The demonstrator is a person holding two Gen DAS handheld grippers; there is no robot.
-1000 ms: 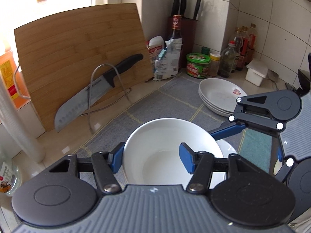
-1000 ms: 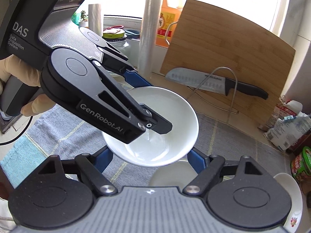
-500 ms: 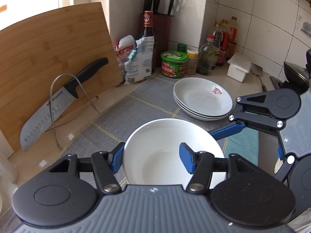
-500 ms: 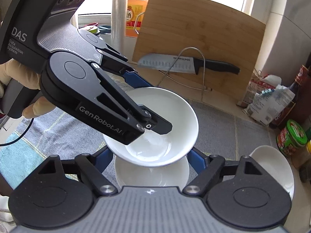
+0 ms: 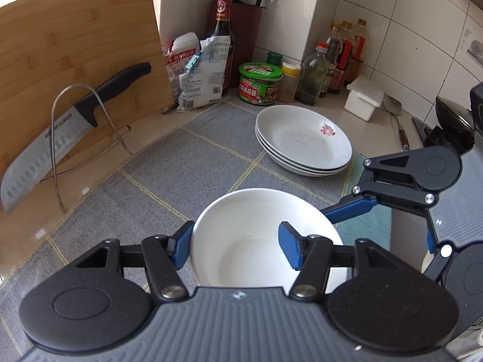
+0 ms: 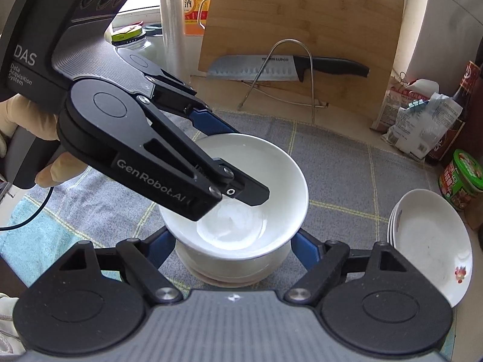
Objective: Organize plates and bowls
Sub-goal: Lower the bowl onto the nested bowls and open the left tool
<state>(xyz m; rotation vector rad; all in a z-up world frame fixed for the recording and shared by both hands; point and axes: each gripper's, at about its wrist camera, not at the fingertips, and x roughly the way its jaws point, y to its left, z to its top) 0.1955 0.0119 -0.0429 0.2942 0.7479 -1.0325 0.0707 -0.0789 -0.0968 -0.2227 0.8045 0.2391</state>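
- the left gripper (image 5: pixel 235 247) is clamped on the rim of a white bowl (image 6: pixel 241 187), one blue finger inside and one outside, so the bowl can be carried level.
- the right gripper (image 6: pixel 232 246) grips a second bowl (image 6: pixel 232 267) by its outer walls, directly under the first; it seems to steady it for nesting.
- the held bowl hangs just above the lower one, apparently about to drop into it; both are over a grey checked mat (image 5: pixel 187 163).
- a stack of plates (image 5: pixel 302 141) sits on the mat's far side, well apart, already gathered.
- a knife (image 5: pixel 69 123) rests in a wire stand against a cutting board (image 5: pixel 81 42), clear of the work.
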